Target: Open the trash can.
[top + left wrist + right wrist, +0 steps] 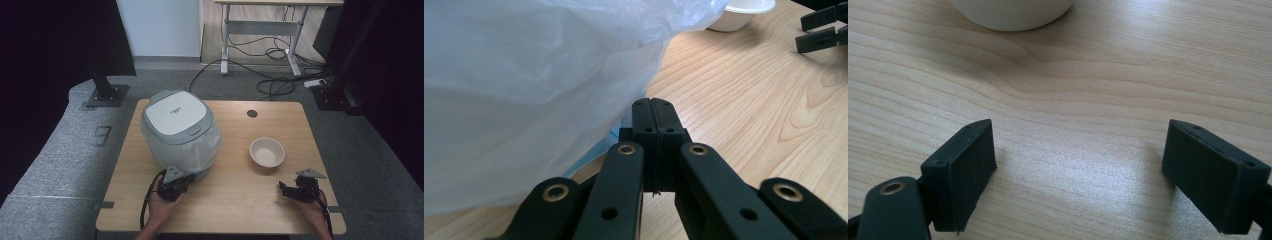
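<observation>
A grey-and-white rice cooker (pixel 176 120) stands at the table's left, its body wrapped in a clear plastic bag (pixel 200 150). My left gripper (pixel 191 177) lies at the cooker's near side. In the left gripper view that gripper (pixel 654 103) has its jaws pressed flat together with nothing visible between them, right beside the plastic bag (pixel 524 75). My right gripper (pixel 282 188) rests on the table near the front right, jaws wide apart. In its own view it (pixel 1078 165) is open over bare wood, just short of the cream bowl (pixel 1013 10).
The cream bowl (pixel 267 151) sits right of centre, empty. The wooden table (pixel 240 200) has a round cable hole (pixel 252 113) at the back. The left gripper view shows the bowl (pixel 744 12) and the other gripper's fingers (pixel 821 37) farther off.
</observation>
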The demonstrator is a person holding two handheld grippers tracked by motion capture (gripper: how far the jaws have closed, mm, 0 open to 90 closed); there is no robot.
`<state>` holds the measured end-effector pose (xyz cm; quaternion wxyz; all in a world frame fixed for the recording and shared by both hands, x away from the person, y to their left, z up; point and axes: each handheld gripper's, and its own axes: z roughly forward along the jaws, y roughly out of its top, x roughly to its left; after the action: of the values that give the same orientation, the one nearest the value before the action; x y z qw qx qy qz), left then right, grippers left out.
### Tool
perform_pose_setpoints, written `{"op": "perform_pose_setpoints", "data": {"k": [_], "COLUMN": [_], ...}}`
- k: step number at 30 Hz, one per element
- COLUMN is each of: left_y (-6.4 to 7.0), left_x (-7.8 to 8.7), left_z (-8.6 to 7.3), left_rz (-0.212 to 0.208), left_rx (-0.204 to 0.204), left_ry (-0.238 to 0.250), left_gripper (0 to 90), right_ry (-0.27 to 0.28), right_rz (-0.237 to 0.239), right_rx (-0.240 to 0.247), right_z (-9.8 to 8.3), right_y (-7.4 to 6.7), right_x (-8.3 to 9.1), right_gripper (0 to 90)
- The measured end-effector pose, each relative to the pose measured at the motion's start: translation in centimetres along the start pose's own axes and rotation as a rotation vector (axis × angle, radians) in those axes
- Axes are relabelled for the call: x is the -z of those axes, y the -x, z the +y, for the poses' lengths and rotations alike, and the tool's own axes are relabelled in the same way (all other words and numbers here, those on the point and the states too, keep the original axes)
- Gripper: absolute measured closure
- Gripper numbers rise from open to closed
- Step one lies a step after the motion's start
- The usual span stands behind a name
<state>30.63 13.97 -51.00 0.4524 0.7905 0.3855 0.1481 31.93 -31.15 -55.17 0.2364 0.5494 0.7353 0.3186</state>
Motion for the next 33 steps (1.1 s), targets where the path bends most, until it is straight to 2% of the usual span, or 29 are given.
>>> {"op": "perform_pose_setpoints", "data": {"k": [8, 15, 24, 33], "left_y": [0.3, 0.3, 0.4, 0.8], "left_x": [-2.0, -3.1, -3.9, -4.7], "left_z": [0.5, 0.5, 0.3, 0.5], "left_rz": [0.016, 0.029, 0.051, 0.095], "left_rx": [-0.013, -0.021, -0.04, -0.058], "left_ry": [-0.008, -0.024, -0.048, -0.054], "left_gripper": [90.0, 90.0, 90.0, 90.0], "right_ry": [0.0, 0.0, 0.0, 0.0], "right_rz": [-0.001, -0.001, -0.002, -0.002], "right_rx": [-0.001, -0.002, -0.002, -0.002], "right_z": [0.0, 0.0, 0.0, 0.0], "right_y": [0.0, 0.0, 0.0, 0.0], "right_x": [0.0, 0.0, 0.0, 0.0], "right_gripper": [13.0, 13.1, 13.0, 13.1]}}
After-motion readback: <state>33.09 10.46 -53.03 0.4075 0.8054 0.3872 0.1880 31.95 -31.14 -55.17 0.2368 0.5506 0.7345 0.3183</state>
